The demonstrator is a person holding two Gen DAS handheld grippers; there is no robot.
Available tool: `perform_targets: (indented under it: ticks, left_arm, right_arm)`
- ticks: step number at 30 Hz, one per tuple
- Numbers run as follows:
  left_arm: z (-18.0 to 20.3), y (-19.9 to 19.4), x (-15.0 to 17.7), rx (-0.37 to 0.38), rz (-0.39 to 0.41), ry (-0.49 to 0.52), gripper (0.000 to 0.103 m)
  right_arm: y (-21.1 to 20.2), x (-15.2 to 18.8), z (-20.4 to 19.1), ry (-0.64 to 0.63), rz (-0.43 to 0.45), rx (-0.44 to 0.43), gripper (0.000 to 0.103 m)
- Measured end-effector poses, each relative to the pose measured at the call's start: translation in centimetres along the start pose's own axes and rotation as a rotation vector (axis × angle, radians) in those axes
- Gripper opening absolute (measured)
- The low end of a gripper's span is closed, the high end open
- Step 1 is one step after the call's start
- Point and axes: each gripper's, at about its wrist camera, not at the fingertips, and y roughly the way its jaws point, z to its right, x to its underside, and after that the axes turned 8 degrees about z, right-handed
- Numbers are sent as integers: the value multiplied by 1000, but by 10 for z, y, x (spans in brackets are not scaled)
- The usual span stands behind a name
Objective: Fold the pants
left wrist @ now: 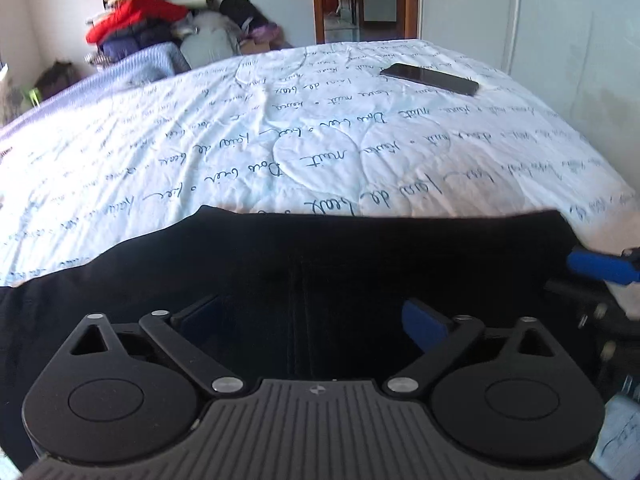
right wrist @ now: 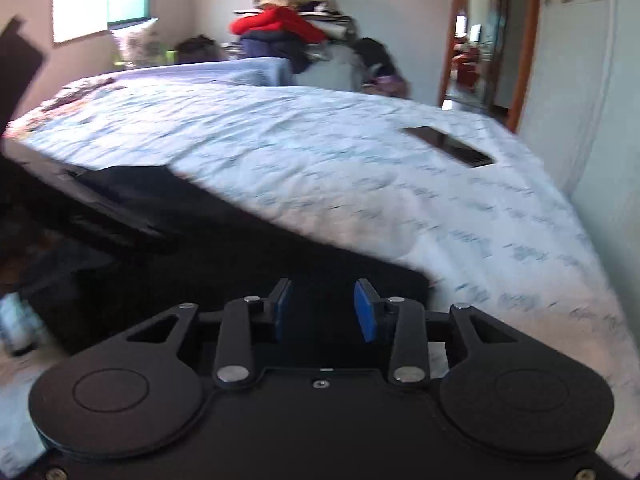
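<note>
My left gripper (left wrist: 316, 320) stands spread wide over the black pants (left wrist: 280, 248), its blue pads clear of the cloth. My right gripper (right wrist: 323, 310) is partly parted above the same dark fabric, pinching nothing. The pants lie flat at the near edge of the lettered bedspread (left wrist: 200, 128); a phone (left wrist: 430, 79) rests farther off.

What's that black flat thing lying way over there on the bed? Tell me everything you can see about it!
It is a phone, a thin dark rectangle with a glossy, glass-like face and rounded corners. It lies flat, face up, on the white bedspread with handwriting print, toward the far right part of the bed, turned slantwise. Its screen is dark. Only the bedspread touches it; it lies well apart from the black pants.
</note>
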Motion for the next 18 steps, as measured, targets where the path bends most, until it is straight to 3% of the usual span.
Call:
perform_targets:
  ticks: [5,18]
  left_arm:
    - [15,10,7,-55,-14,69,101]
    - [2,5,10,-45,-54,-22,102]
  right_arm:
    - [17,9,-7,-22,-29,58,43]
    - [-6,18,-16,44,-9,85,49]
